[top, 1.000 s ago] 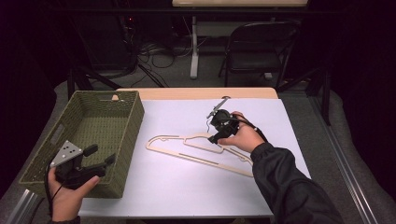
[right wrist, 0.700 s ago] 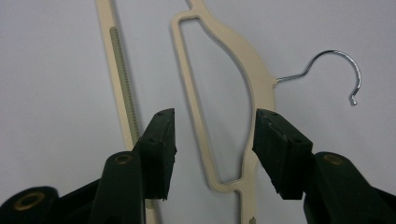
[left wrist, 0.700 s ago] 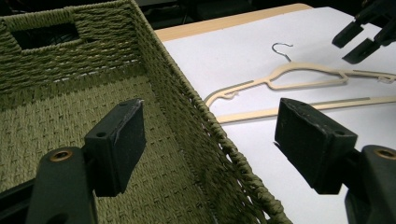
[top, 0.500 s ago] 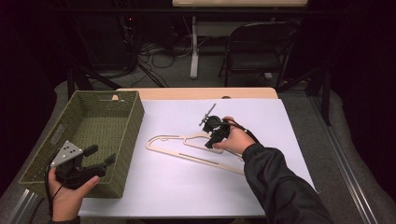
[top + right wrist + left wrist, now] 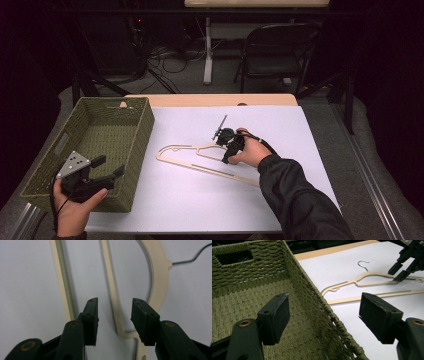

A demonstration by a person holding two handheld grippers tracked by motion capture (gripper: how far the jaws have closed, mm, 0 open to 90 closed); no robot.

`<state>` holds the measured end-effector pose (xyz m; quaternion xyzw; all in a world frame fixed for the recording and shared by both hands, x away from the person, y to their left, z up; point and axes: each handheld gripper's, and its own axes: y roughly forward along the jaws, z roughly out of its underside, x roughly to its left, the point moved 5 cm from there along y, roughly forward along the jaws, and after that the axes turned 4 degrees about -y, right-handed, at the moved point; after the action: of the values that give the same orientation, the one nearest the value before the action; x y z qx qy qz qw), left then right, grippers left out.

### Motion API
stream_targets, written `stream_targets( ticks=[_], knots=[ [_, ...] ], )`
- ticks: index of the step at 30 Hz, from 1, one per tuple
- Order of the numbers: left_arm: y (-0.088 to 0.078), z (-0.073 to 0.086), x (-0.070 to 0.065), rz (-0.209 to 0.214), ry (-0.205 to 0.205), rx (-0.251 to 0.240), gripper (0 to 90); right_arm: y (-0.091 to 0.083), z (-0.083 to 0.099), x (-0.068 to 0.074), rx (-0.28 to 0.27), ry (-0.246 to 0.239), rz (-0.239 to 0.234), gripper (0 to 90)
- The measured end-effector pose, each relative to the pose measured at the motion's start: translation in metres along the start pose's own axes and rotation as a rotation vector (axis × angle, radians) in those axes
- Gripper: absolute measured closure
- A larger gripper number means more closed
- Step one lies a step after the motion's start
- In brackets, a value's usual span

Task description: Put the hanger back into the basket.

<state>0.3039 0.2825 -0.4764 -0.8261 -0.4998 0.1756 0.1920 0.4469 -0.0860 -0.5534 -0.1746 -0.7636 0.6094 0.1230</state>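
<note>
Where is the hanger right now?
In the high view the hanger lies flat on the white table, right of the basket. The right gripper is at its upper bar, jaws astride it.

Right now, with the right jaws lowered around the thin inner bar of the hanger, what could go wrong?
1. The hanger lies flat on the white table cover, so the right gripper, whose jaws have just been closing, may pinch the cover or slip off the bar.
2. Held off-centre, the hanger may tilt and catch the basket rim.
</note>
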Motion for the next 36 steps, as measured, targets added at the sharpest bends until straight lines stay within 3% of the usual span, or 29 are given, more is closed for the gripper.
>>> stream_targets(
  ticks=[4,10,11,18,35,36],
  knots=[
    [0.001,0.0,0.0,0.002,0.002,0.003,24.3,0.007,0.002,-0.002,0.001,-0.013,0.04,59.6],
    [0.002,0.001,0.0,0.003,0.001,0.004,24.4,0.009,0.002,-0.002,0.022,-0.021,0.013,62.0],
    [0.002,0.001,0.0,0.002,0.0,0.004,24.4,0.012,0.002,-0.001,0.002,-0.008,-0.005,63.1],
    [0.001,0.001,0.001,0.0,-0.001,0.005,24.4,0.016,0.001,0.0,0.029,-0.032,-0.013,66.5],
    [0.002,0.001,0.0,0.001,0.002,0.005,24.5,0.02,0.007,-0.003,0.048,-0.011,-0.038,73.7],
    [0.002,0.001,0.0,0.001,0.003,0.005,24.5,0.019,0.007,-0.004,0.067,-0.012,-0.033,74.7]
  ],
)
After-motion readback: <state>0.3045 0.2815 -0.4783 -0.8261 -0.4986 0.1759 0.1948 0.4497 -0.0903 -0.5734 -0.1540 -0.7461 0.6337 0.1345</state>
